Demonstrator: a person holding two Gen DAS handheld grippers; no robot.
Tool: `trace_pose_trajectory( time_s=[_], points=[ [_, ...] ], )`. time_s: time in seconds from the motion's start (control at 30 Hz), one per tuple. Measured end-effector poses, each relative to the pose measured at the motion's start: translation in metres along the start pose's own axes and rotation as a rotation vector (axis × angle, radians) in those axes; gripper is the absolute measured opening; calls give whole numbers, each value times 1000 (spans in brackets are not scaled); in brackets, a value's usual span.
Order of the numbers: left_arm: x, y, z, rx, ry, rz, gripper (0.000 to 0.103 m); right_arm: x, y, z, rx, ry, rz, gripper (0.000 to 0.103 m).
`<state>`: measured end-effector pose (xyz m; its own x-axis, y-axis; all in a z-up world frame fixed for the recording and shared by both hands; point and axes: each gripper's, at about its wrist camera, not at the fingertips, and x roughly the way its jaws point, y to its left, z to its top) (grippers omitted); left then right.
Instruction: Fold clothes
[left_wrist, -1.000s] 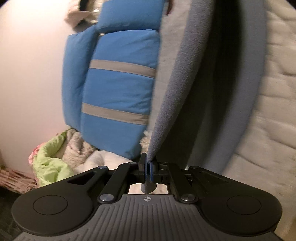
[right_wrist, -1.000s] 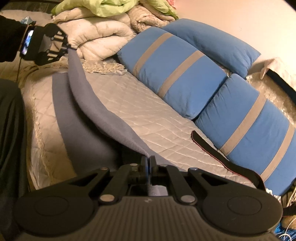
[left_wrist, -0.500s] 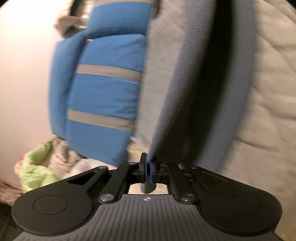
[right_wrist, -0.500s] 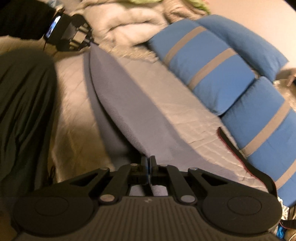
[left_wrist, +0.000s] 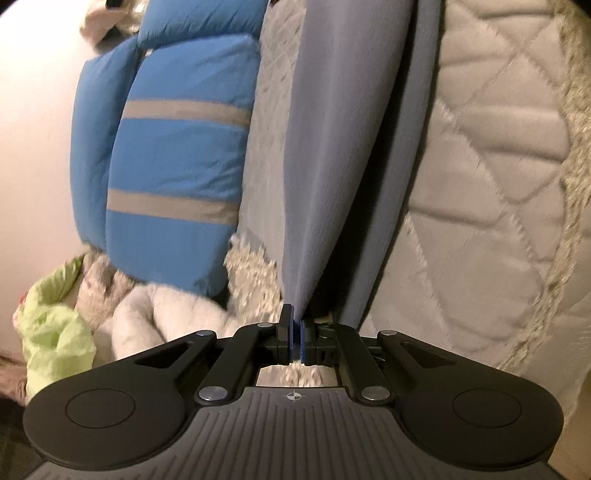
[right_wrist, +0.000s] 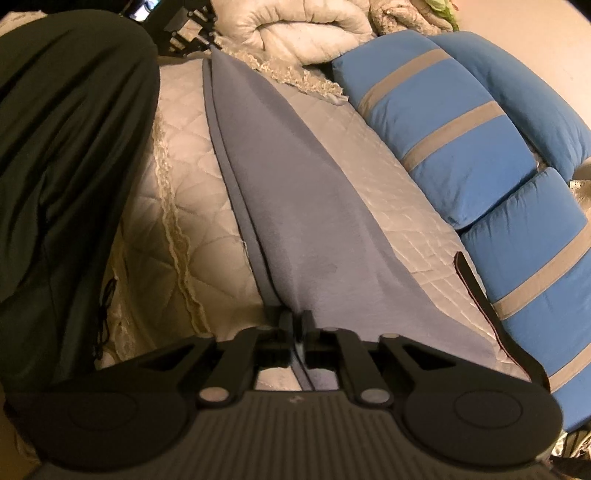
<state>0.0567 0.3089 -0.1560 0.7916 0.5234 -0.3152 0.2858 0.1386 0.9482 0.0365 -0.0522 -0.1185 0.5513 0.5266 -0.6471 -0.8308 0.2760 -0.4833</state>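
The left tongs (left_wrist: 296, 334) stay clenched on the grey garment (left_wrist: 332, 147); the right tongs (right_wrist: 295, 321) are opening and should let the fold settle flat before withdrawing.

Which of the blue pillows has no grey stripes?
The pillow at the far right, behind the others against the wall. The two pillows in front of it carry grey bands.

left gripper (left_wrist: 295, 334): matte black, two round-ended wings, ribbed grey deck with a small white crosshair mark
pads (left_wrist: 305, 341): blue faces on black finger blocks
screws: silver round heads at the linkage pivots
right gripper (right_wrist: 295, 325): same black wings, ribbed deck, silver pivots
clothing (right_wrist: 70, 147): dark loose garment filling the upper left of the right wrist view
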Motion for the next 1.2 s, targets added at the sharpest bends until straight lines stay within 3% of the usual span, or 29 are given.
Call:
trace_pose_trajectory(
  time_s=[0.03, 0.1, 0.2, 0.23, 0.4, 0.53, 0.63, 0.73, 0.97, 1.2],
  points=[
    [3, 2, -2, -32, 43, -13, 6, -2, -1, 1, 8, -12, 12, 49],
    [7, 6, -6, -99, 123, -35, 10, -8, -1, 3, 12, -41, 24, 72],
    [7, 23, -19, -298, 204, -85, 47, -18, 2, 6, -4, -83, 15, 80],
    [3, 33, -25, -402, 208, -112, 53, -20, 2, 6, -4, -92, 16, 81],
    [-16, 79, -54, -974, 154, -266, 56, -21, 2, 7, -9, -101, 5, 85],
    [-14, 100, -76, -1423, 92, -455, 56, -21, 1, 8, -1, -106, -2, 86],
    [-2, 95, -93, -1716, 108, -558, 56, -21, 0, 9, 9, -108, -5, 86],
    [18, 89, -110, -1932, 123, -614, 56, -21, 0, 8, 15, -111, -5, 87],
    [48, 89, -124, -2090, 95, -642, 55, -20, -1, 7, 24, -106, -7, 87],
    [57, 103, -109, -2036, 88, -720, 48, -21, -3, 8, 28, -113, -15, 88]
  ],
)
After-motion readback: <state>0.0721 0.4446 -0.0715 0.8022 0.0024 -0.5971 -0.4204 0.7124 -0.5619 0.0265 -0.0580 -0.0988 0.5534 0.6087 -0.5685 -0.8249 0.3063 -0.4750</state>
